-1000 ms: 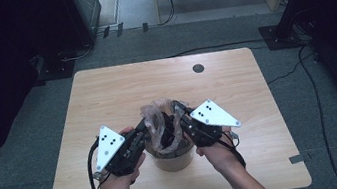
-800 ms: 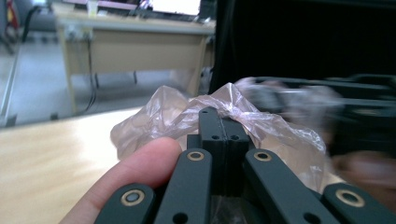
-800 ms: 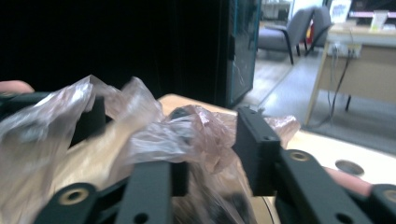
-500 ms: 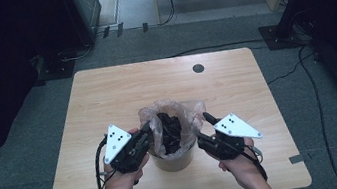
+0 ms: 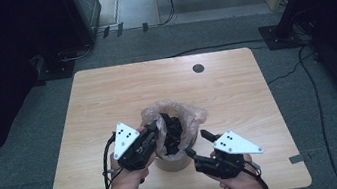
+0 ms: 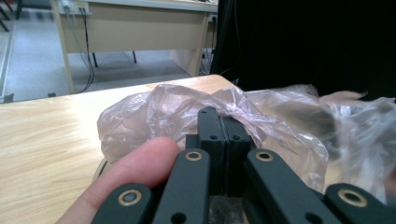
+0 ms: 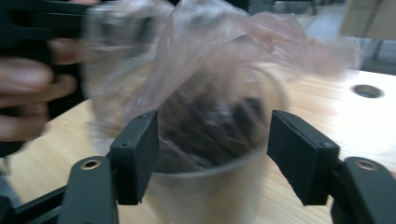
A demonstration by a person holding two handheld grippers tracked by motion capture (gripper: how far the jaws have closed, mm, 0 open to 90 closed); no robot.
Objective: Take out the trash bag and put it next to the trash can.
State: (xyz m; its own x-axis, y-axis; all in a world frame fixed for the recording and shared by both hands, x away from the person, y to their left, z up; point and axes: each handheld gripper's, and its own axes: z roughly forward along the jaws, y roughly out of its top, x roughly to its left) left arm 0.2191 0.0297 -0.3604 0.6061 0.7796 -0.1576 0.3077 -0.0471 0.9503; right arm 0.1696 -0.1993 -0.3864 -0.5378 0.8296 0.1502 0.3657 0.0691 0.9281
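A: Where's the bin & bag?

B: Small bin [image 5: 174, 162] sits near the table's [image 5: 105, 93] front edge, center, w/ a thin plastic bag [image 5: 187, 117] lining it, dark stuff inside.

A: Left gripper [image 5: 154, 133]?

B: Jaws pressed together, pinching the bag's rim on the bin's left side; a fingertip [image 6: 135, 170] lies next to the jaws.

A: Right gripper [image 5: 198, 146]?

B: Jaws spread wide, holding nothing, just beside the bin's right front.

A: Any labels, brands?

B: No readable writing; right gripper view is blurred.
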